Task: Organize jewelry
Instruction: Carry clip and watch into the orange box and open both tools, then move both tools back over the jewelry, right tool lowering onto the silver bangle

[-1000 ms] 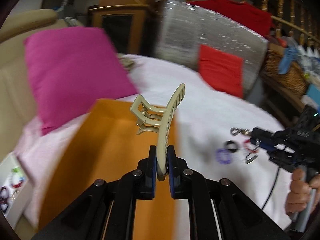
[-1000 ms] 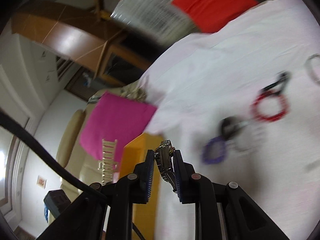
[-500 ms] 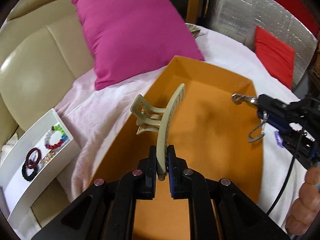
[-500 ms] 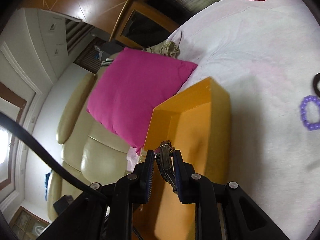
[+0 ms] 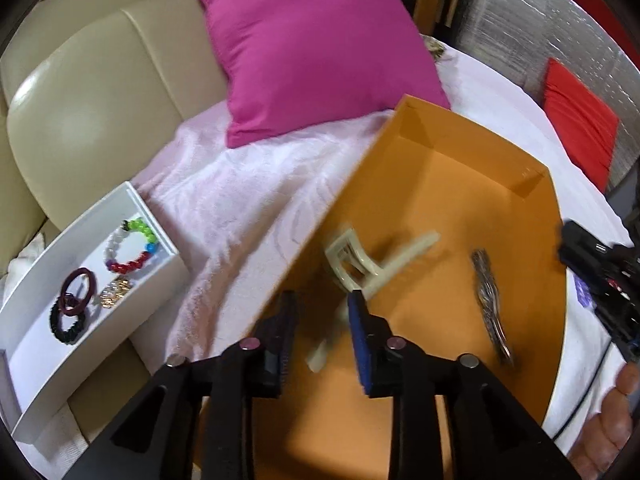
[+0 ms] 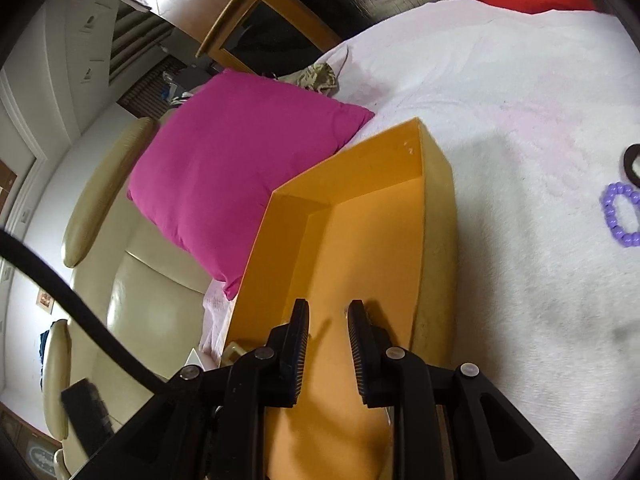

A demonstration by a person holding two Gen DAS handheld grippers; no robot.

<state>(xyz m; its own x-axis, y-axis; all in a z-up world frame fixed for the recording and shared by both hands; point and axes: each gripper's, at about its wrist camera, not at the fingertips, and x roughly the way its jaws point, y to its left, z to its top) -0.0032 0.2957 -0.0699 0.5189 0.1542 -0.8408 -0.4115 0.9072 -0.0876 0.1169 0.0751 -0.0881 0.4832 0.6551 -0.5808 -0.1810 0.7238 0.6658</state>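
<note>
lying in box [image 5: 460,152]: one clip [image 5: 360,264], one watch [image 5: 486,280]

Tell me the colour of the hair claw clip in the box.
Cream-beige hair claw clip, clearest in the left wrist view.

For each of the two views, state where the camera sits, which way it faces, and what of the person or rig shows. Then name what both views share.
Left wrist: on the left gripper, looking down into the orange box; jaws opening, hair claw blurred; a hand shows.
Right wrist: on the right gripper, facing along the orange box; jaws opening, nothing between.
Shared: box, pink pillow.
</note>
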